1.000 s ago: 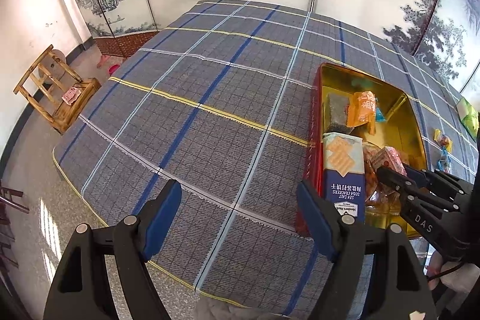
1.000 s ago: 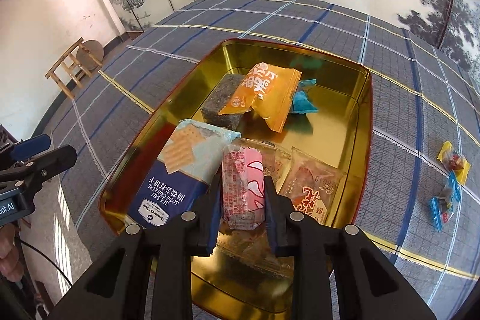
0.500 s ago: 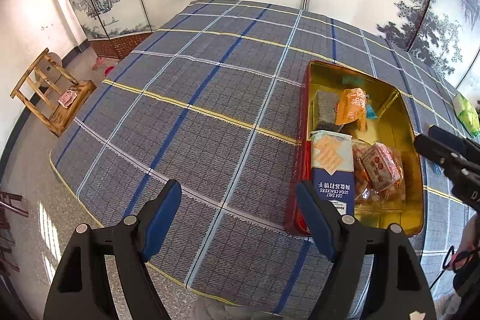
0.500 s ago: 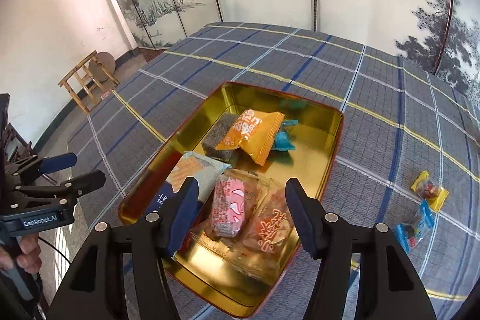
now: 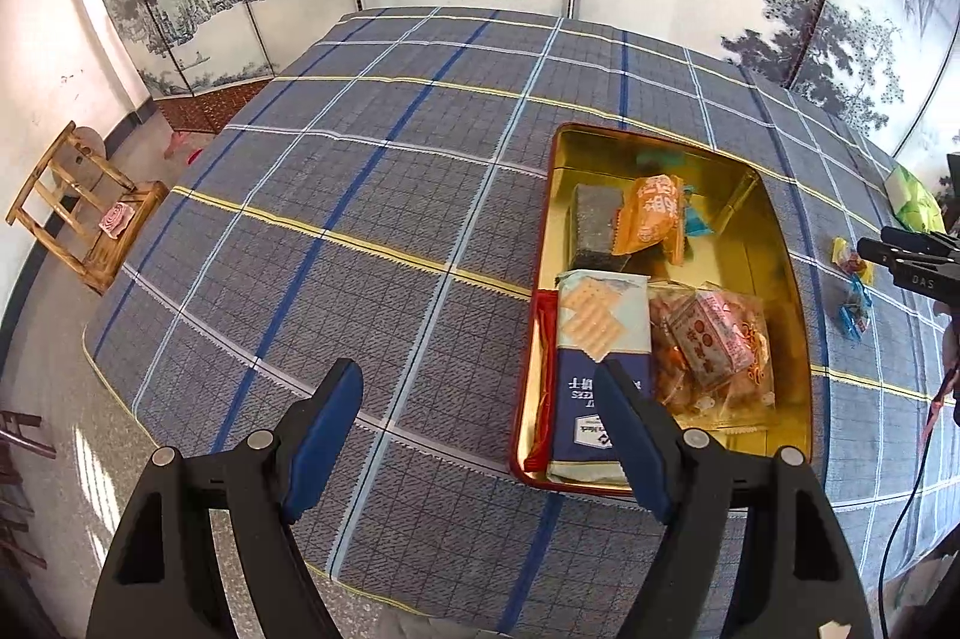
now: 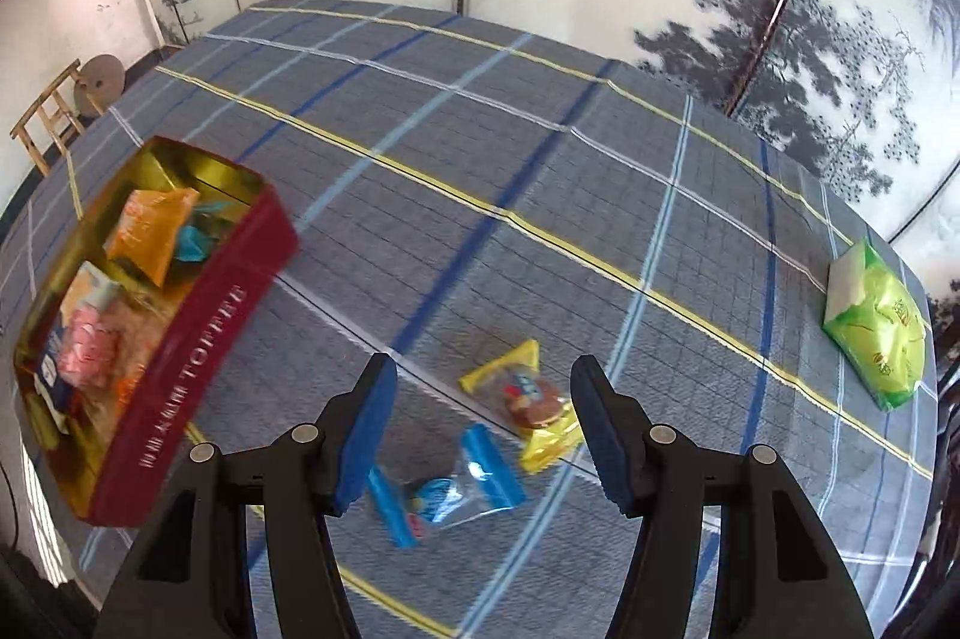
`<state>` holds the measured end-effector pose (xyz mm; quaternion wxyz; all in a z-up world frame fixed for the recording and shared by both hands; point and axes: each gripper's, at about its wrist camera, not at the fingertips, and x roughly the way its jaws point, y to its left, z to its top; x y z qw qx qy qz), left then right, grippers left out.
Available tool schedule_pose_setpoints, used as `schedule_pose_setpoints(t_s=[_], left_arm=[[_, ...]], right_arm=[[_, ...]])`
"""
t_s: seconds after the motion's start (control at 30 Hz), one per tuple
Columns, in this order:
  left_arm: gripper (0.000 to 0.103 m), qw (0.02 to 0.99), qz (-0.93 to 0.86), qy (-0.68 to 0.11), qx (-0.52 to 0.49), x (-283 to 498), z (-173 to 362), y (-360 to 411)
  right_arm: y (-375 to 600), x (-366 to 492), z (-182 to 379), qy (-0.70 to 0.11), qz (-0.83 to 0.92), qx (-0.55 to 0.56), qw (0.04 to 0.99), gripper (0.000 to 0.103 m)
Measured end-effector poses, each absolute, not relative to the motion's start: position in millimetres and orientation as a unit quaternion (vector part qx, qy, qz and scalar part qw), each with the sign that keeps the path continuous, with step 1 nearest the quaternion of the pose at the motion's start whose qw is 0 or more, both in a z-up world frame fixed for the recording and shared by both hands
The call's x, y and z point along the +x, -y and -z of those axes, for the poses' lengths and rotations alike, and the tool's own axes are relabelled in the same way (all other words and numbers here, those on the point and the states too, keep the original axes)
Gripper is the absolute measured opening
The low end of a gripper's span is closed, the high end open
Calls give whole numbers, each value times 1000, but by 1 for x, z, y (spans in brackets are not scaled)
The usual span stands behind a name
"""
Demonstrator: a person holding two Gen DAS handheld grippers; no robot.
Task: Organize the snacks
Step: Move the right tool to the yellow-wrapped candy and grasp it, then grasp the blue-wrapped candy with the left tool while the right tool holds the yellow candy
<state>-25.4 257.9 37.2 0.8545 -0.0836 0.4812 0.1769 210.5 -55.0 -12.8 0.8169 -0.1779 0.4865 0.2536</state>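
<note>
Gold-lined tin [image 5: 780,273]: red outside, sits on the plaid tabletop [image 5: 372,195]; its long axis runs away from the left camera, toward the painted screens.
Already packed: soda cracker pack [image 5: 600,339] lying lengthwise along the tin's near left side, pink-and-red packet [image 5: 711,339] on clear-wrapped snacks beside it, orange packet [image 5: 651,213] and dark block [image 5: 591,219] at the far end.
Left to do: yellow-wrapped candy [image 6: 528,402] and blue-ended clear candy [image 6: 444,483] lie loose on the cloth, just beside each other, right of the tin; a green pack [image 6: 876,327] lies well apart near the far right edge.
Candy axes: both point diagonally across the right view.
Right claw [image 6: 483,429]: released, empty, hovering over the two candies.
Left claw [image 5: 480,435]: wide apart, empty, above bare cloth left of the tin.
Progress, judged: most snacks are in.
</note>
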Motion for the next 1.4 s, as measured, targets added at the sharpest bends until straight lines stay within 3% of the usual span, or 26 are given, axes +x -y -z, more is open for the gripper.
schedule_pose_setpoints(t_s=[0.27, 0.33, 0.53, 0.83, 1.17, 1.4], left_arm=[[76, 871, -126, -473, -50, 2, -48, -219], [76, 871, -113, -475, -49, 11, -48, -210], [76, 875, -71, -477, -33, 44, -47, -176], [76, 876, 4, -482, -10, 87, -40, -108], [76, 834, 35, -546, -75, 126, -11, -52], [64, 791, -7, -591, -158, 149, 11, -46]], right_arm=[[56, 225, 43, -503, -291, -180, 794, 58], [58, 226, 50, -503, -289, -181, 794, 46], [79, 227, 58, -503, -288, -147, 801, 33], [141, 213, 62, -471, -190, -94, 856, 30], [218, 190, 62, -450, -88, -32, 888, 30], [224, 185, 63, -446, -86, -36, 890, 30]])
